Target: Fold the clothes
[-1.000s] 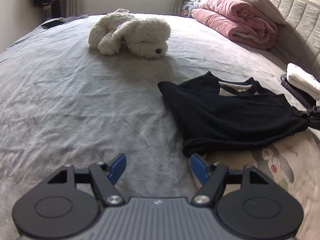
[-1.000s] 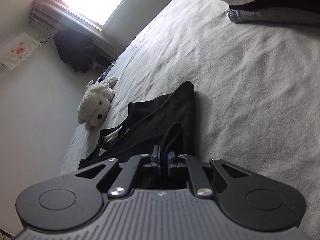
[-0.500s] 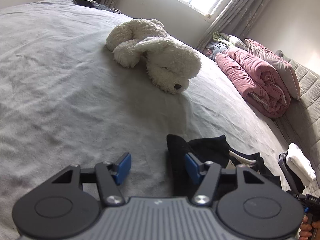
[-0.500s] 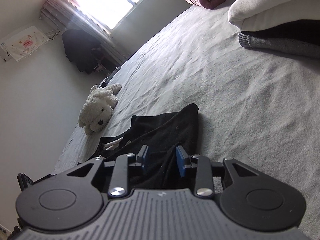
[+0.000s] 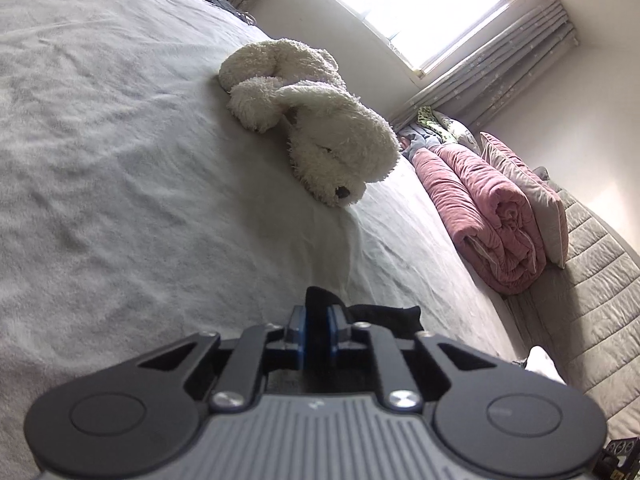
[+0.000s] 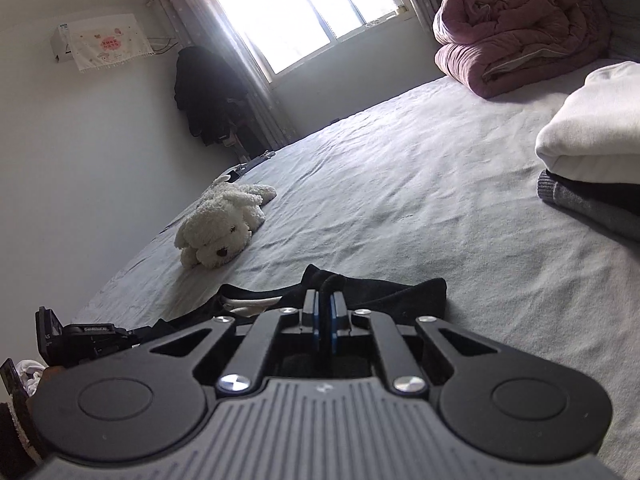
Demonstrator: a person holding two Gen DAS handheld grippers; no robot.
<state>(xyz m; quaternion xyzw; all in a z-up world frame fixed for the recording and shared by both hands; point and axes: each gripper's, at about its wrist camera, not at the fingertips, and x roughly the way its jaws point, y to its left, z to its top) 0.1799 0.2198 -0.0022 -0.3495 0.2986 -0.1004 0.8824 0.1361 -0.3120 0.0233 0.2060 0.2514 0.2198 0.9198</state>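
- Bedroom w/ grey bed sheet (image 6: 420,208); bright window (image 6: 288,16) behind.
- Black garment (image 6: 400,292) lies on sheet, nearer cam than white plush dog (image 6: 220,232).
- Left gripper (image 5: 316,330): jaws closing, black fabric corner between blue pads, pressed.
- Right gripper (image 6: 325,320): jaws narrow, pinching a fold of same garment.
- Pink quilt (image 5: 488,216) right of dog; folded white/grey stack (image 6: 592,168) well right of garment.
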